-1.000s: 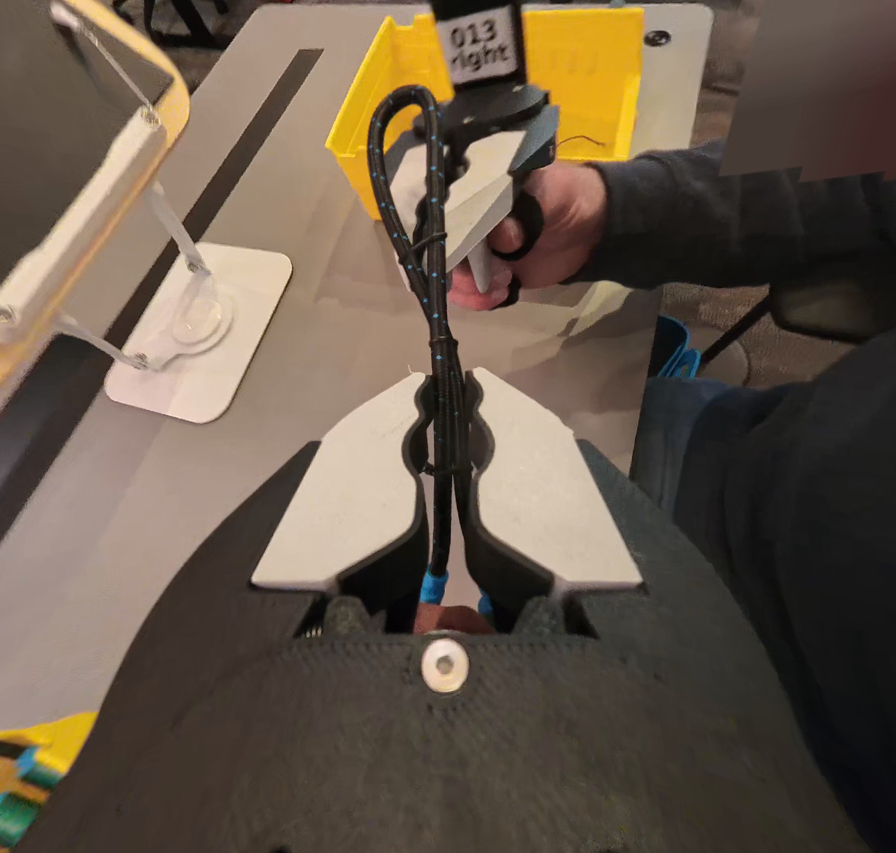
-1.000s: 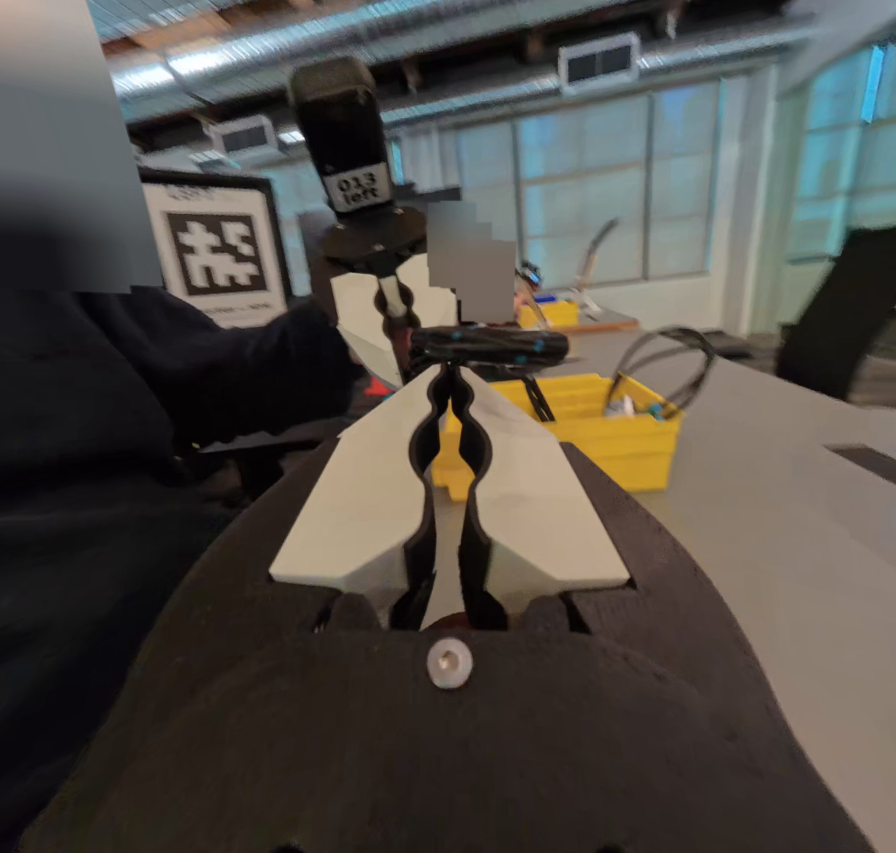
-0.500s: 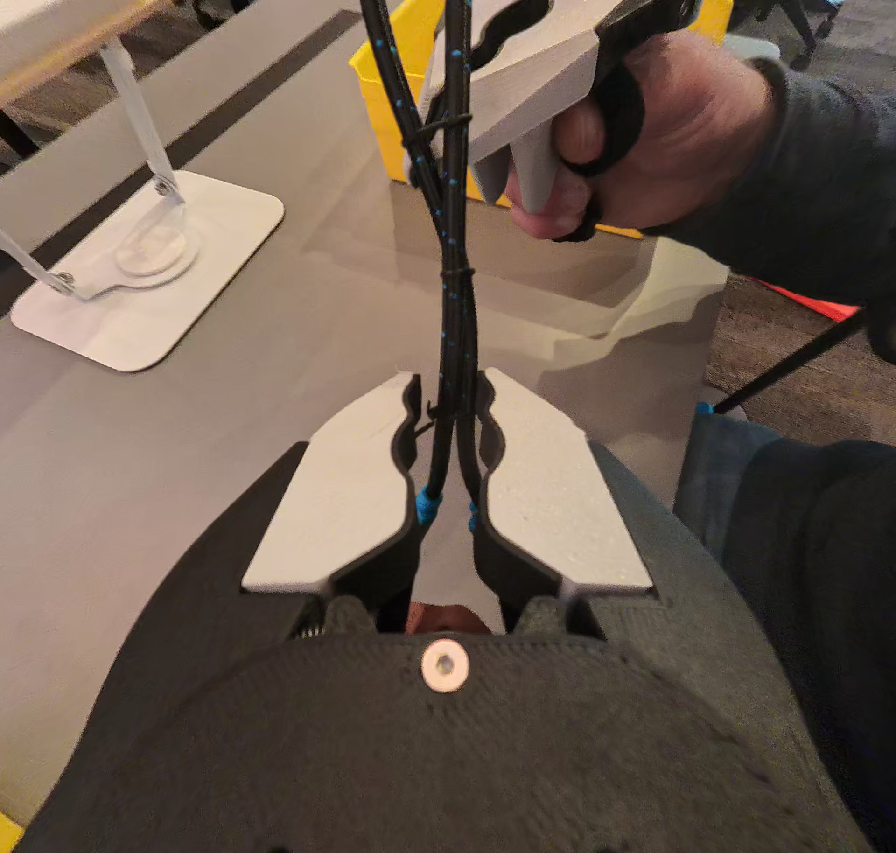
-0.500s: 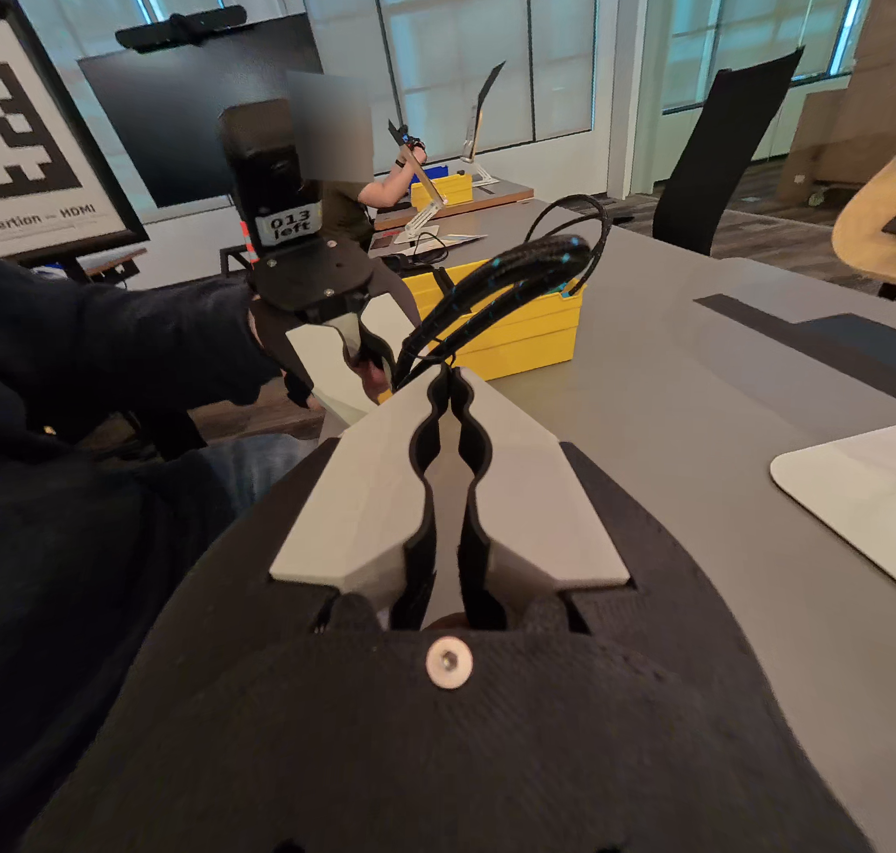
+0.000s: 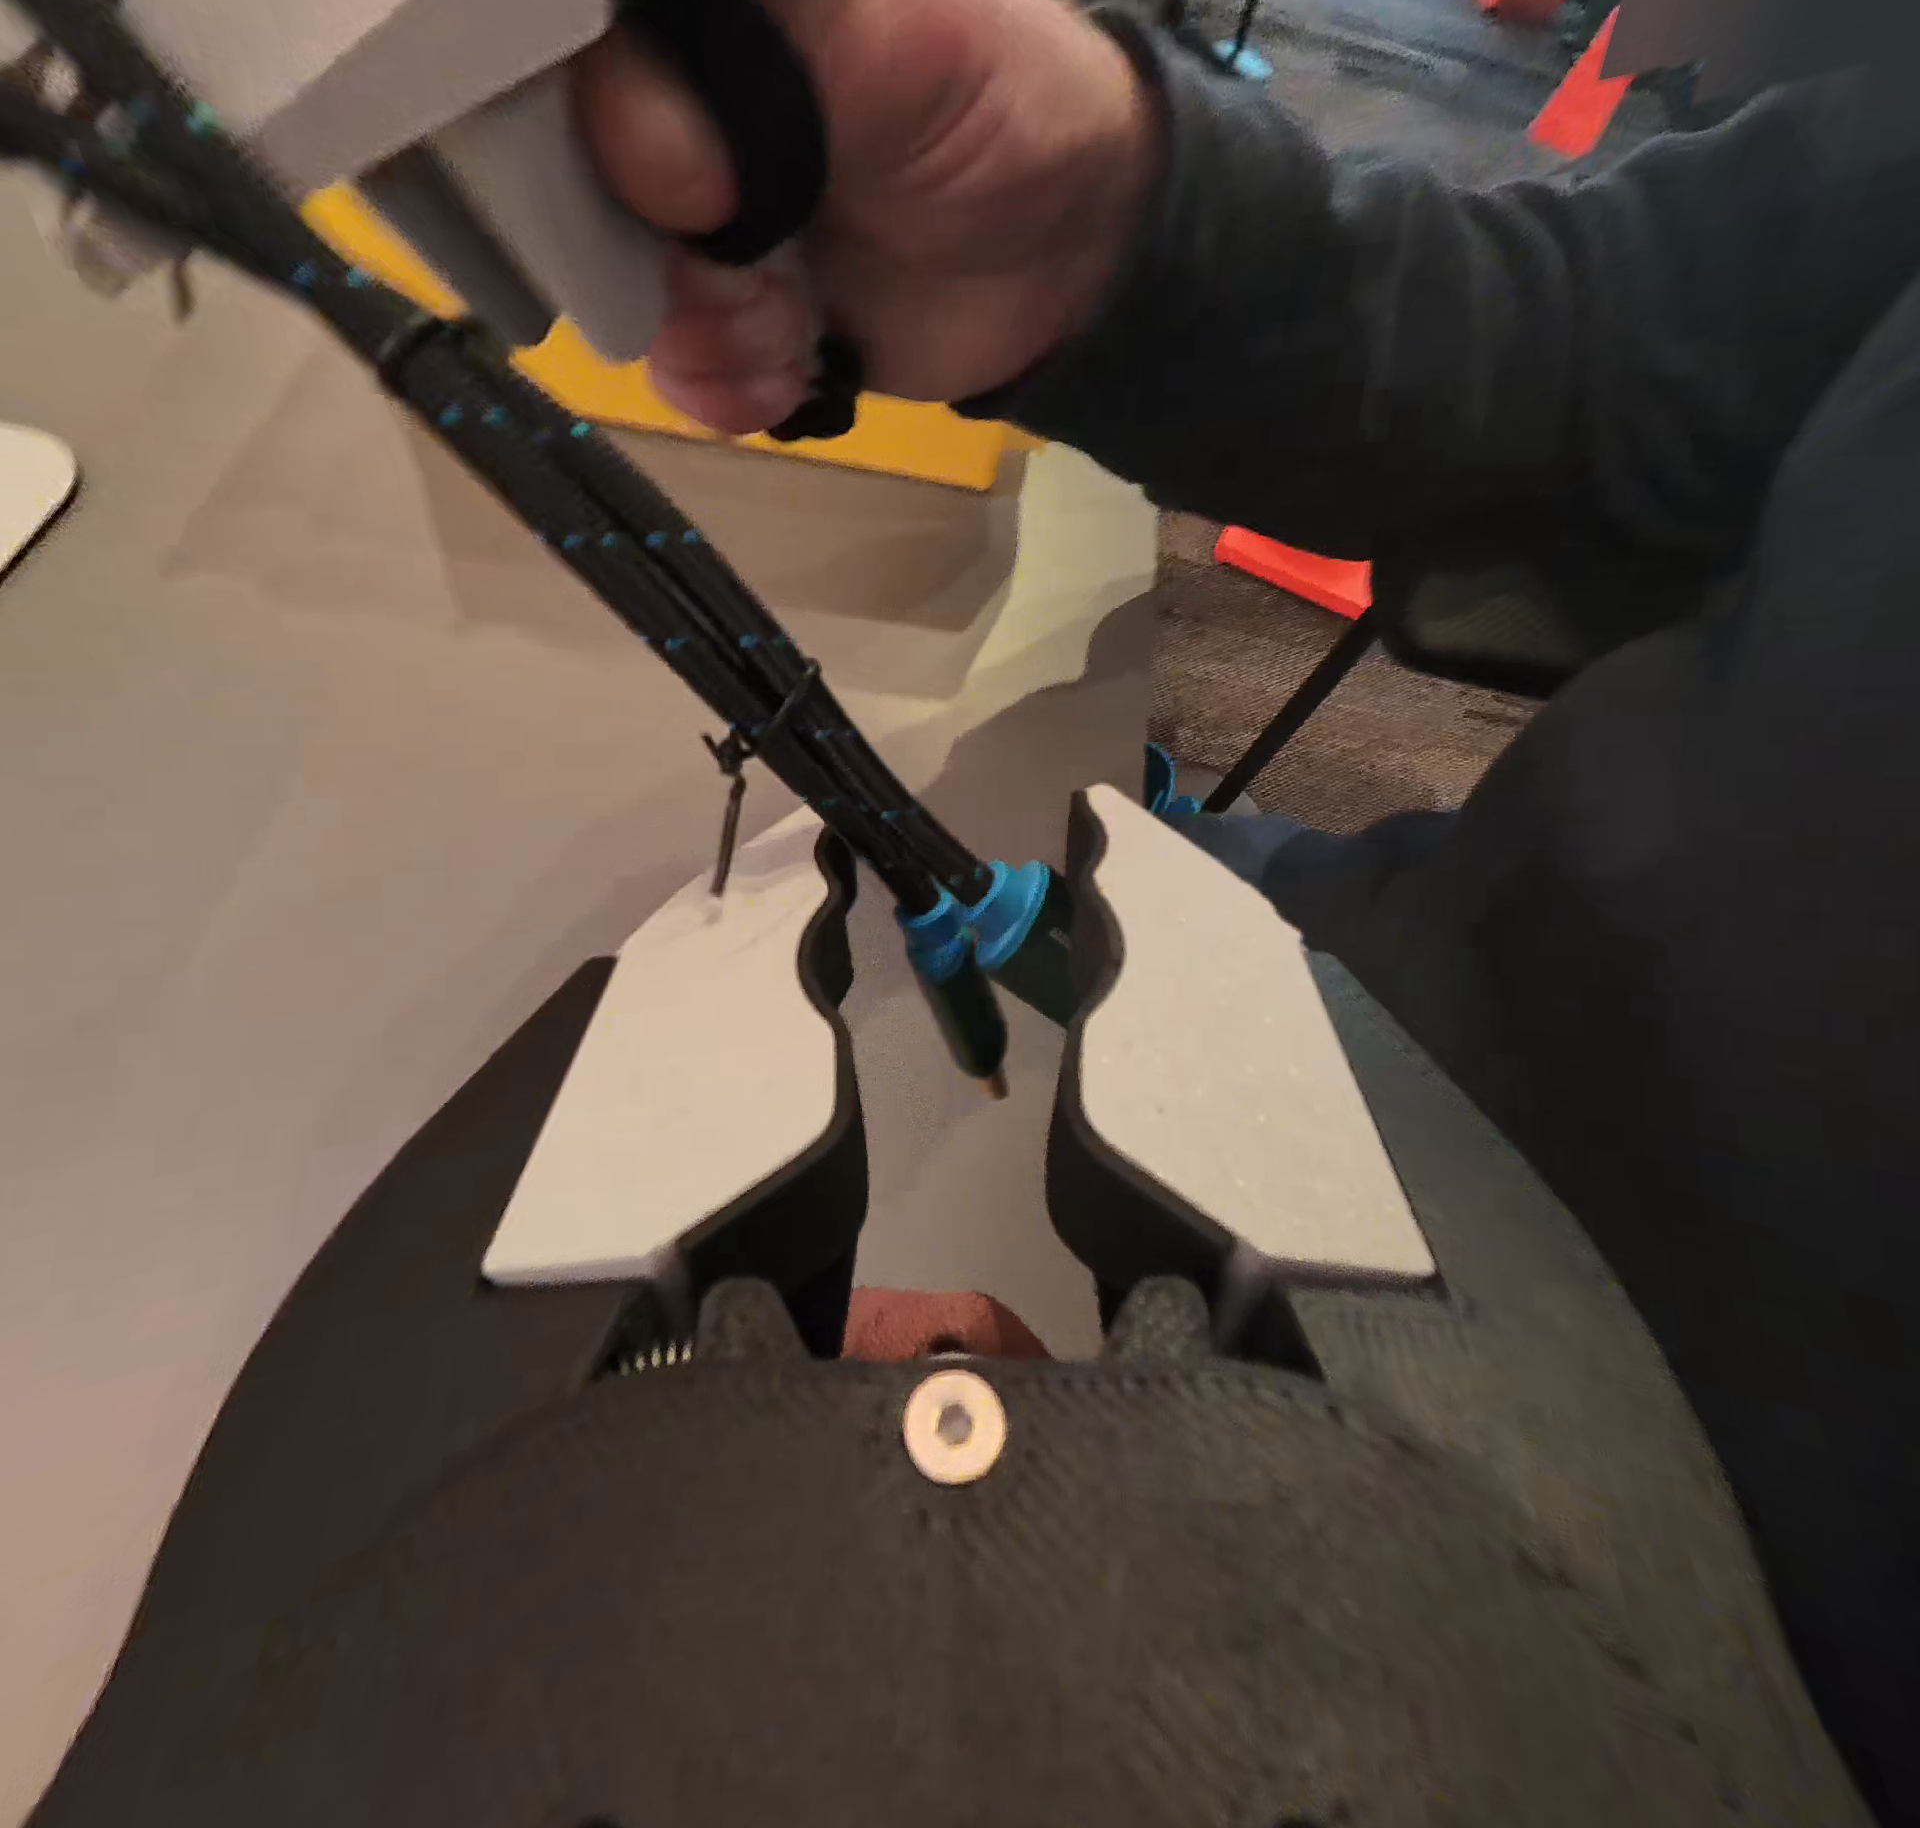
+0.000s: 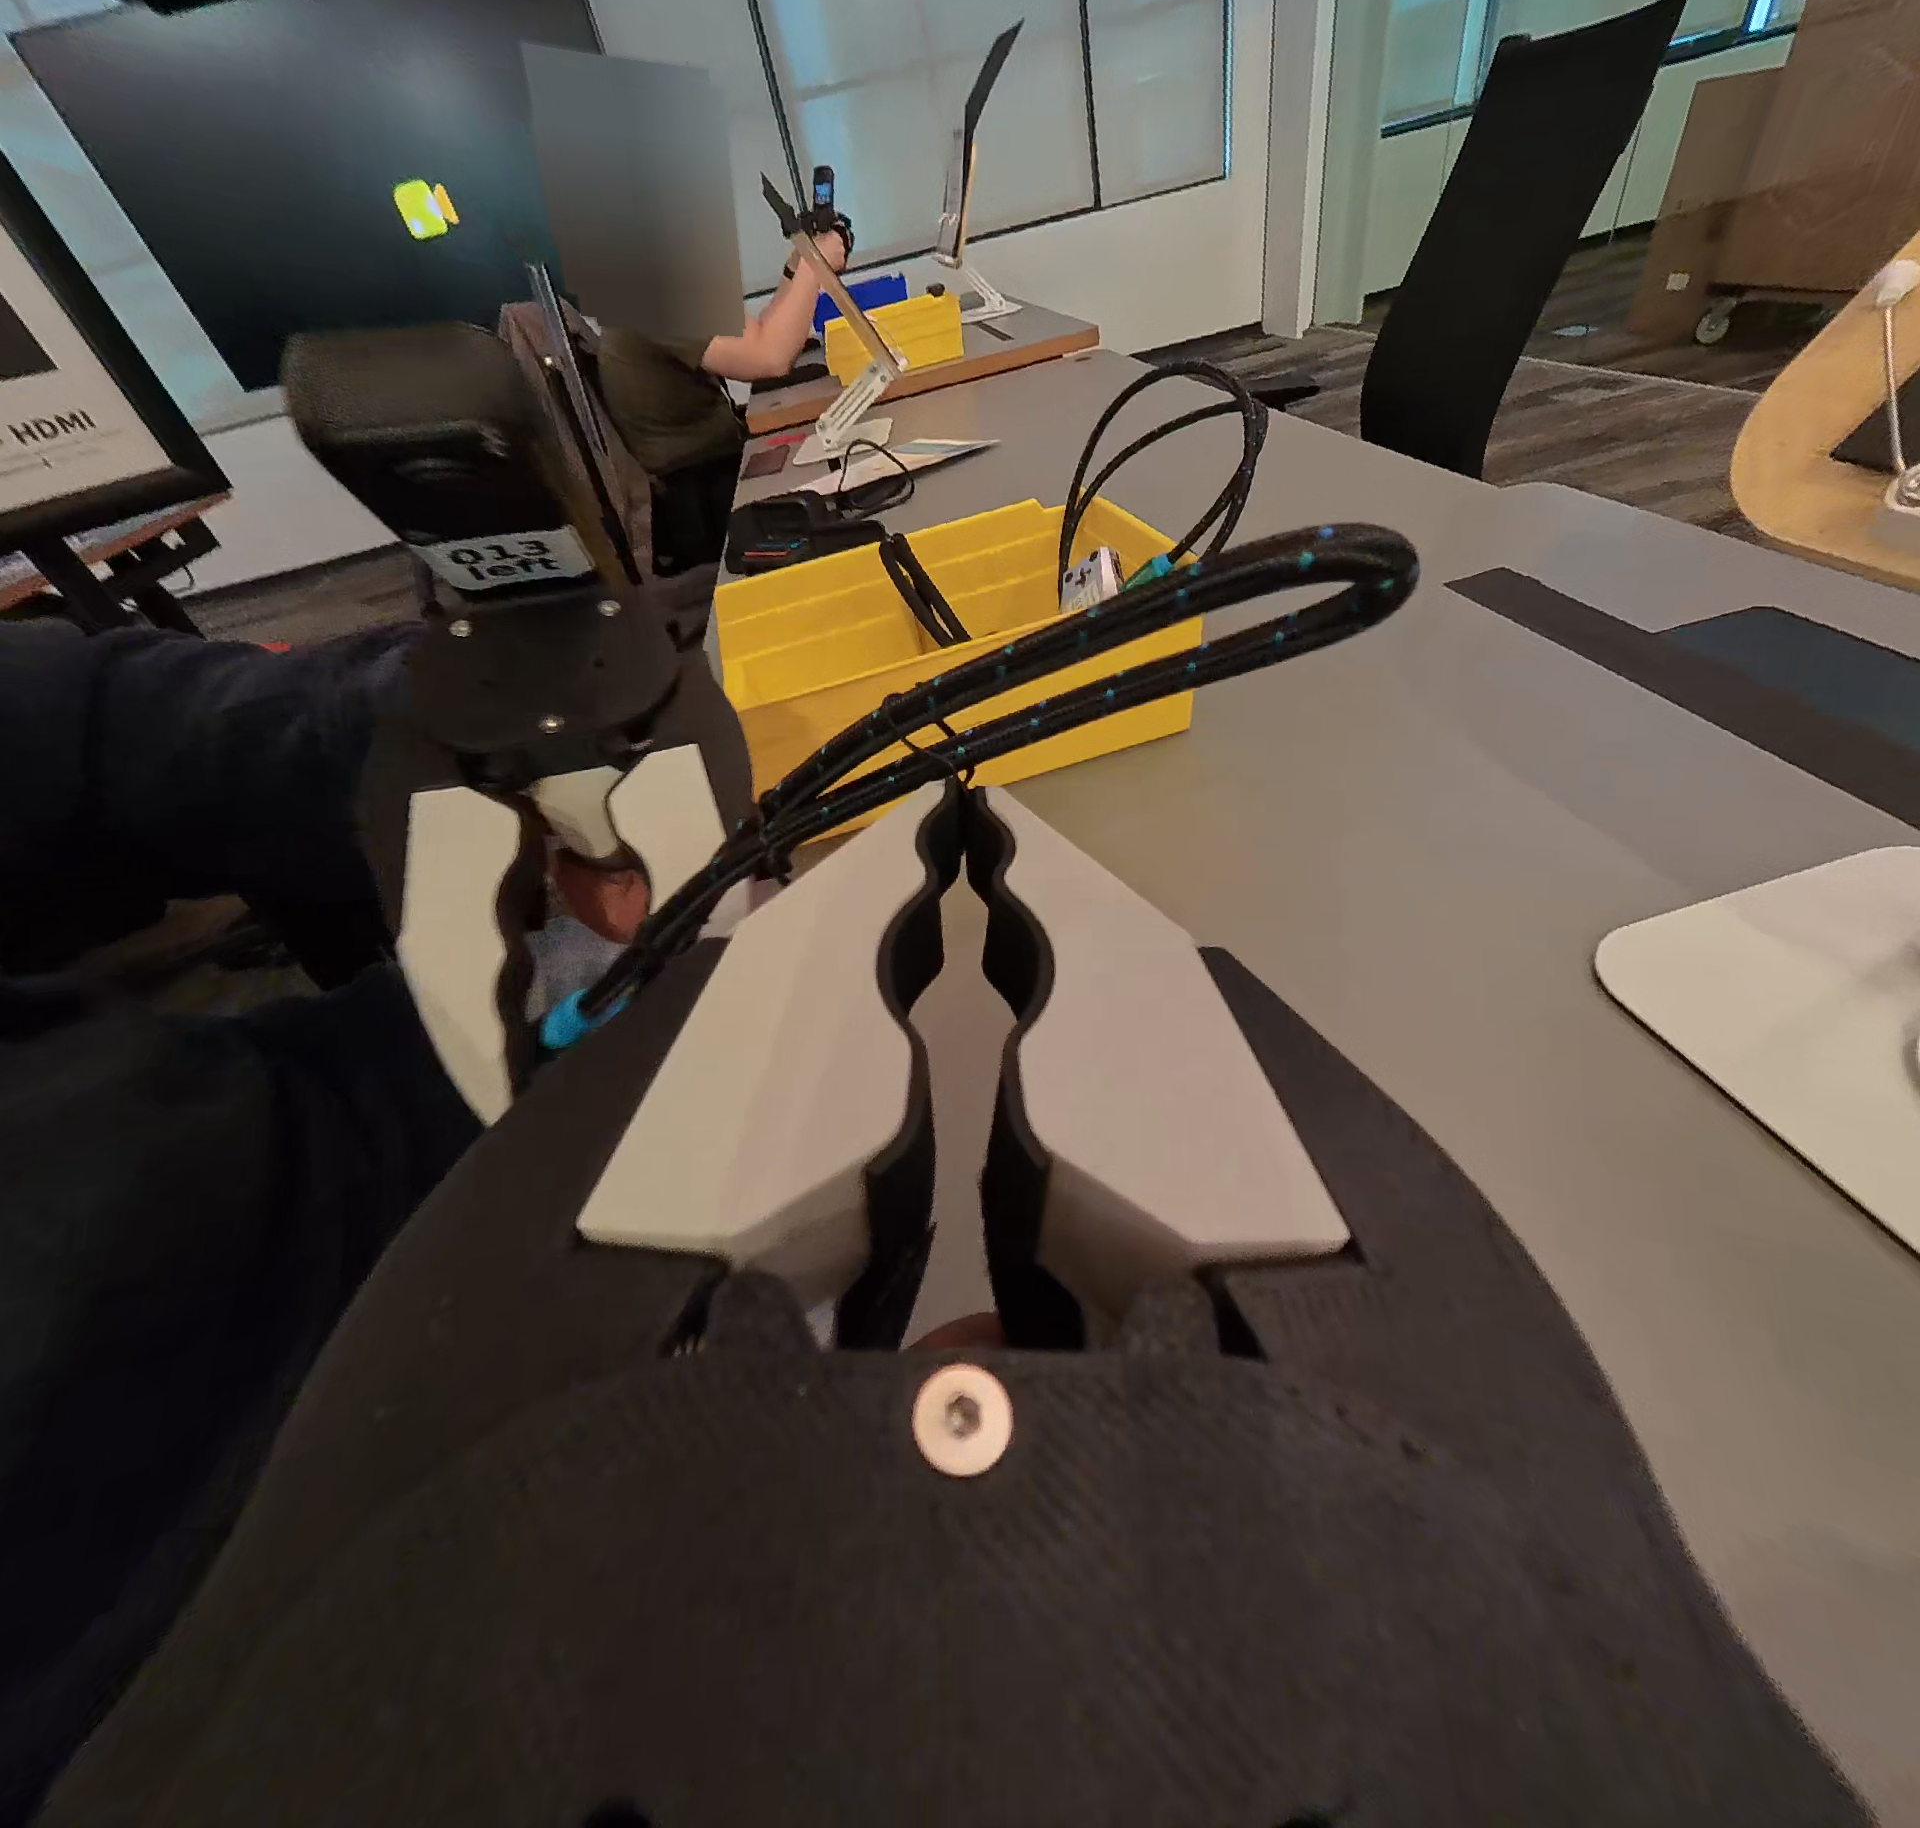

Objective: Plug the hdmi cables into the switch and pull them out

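Grey table (image 6: 1455, 843), yellow bin (image 6: 831, 656) far | right gripper (image 6: 961, 807) pinched on bundled HDMI cable (image 6: 1091, 677) | left gripper (image 5: 961, 843) spread, blue-collared plugs (image 5: 971, 931) loose between fingers | close on one plug body, not braid.

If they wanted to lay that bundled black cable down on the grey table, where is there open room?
Bare grey table lies between the yellow bin and the white stand base, in front of the right gripper. It is crowded at the near corner, where the left gripper and the cable bundle meet, and inside the bin.
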A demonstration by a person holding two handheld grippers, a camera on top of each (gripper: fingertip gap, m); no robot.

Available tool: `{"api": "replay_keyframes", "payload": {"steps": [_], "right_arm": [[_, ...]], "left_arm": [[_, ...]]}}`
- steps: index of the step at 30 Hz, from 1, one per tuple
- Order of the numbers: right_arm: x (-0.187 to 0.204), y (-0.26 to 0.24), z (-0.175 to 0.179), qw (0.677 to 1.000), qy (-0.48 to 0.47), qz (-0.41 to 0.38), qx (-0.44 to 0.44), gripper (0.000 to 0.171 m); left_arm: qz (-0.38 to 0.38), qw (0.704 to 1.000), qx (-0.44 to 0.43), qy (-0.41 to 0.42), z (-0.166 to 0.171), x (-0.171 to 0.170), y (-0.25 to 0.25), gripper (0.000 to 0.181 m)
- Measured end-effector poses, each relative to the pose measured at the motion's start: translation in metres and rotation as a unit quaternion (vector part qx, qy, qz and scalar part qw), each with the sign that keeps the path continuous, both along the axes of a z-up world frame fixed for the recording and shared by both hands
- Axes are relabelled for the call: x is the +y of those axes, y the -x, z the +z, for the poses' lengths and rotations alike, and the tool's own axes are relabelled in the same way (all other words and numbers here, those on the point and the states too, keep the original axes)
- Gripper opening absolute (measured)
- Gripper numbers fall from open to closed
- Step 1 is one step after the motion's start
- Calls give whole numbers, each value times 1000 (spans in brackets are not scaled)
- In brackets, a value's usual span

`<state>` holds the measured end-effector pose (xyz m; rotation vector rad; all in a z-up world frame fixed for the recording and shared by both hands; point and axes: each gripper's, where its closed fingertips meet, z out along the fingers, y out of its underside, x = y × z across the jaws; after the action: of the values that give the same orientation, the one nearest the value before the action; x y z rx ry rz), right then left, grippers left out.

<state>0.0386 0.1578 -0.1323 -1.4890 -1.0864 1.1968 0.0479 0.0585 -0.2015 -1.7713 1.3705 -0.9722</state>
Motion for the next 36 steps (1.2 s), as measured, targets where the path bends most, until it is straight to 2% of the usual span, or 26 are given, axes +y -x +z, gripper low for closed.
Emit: {"api": "replay_keyframes", "payload": {"steps": [4, 10, 16, 22, 27, 30, 33, 36], "right_arm": [[1, 2, -2, 1000, -16, -9, -24, 0], [8, 0, -12, 992, -75, -47, -91, 0], [21, -8, -30, 967, -150, -105, -179, 0], [20, -9, -46, 969, -127, -106, -183, 0], [15, -4, -51, 979, -96, -89, -159, 0], [12, -3, -51, 984, -77, -76, -143, 0], [7, -1, -47, 992, -36, -54, -108, 0], [5, 0, -54, 991, -32, -48, -122, 0]], "left_arm": [[-31, 997, -72, 26, 27, -16, -22, 38], [1, 985, -165, 56, 53, -15, -37, 43], [75, 940, -284, 172, 73, -2, -30, 50], [98, 948, -257, 162, 63, -7, -19, 56], [92, 961, -230, 121, 58, -12, -12, 61], [79, 975, -197, 64, 51, -19, -11, 73], [71, 985, -157, -24, 45, -20, -8, 72], [56, 984, -104, -135, 42, -22, -8, 68]]}}
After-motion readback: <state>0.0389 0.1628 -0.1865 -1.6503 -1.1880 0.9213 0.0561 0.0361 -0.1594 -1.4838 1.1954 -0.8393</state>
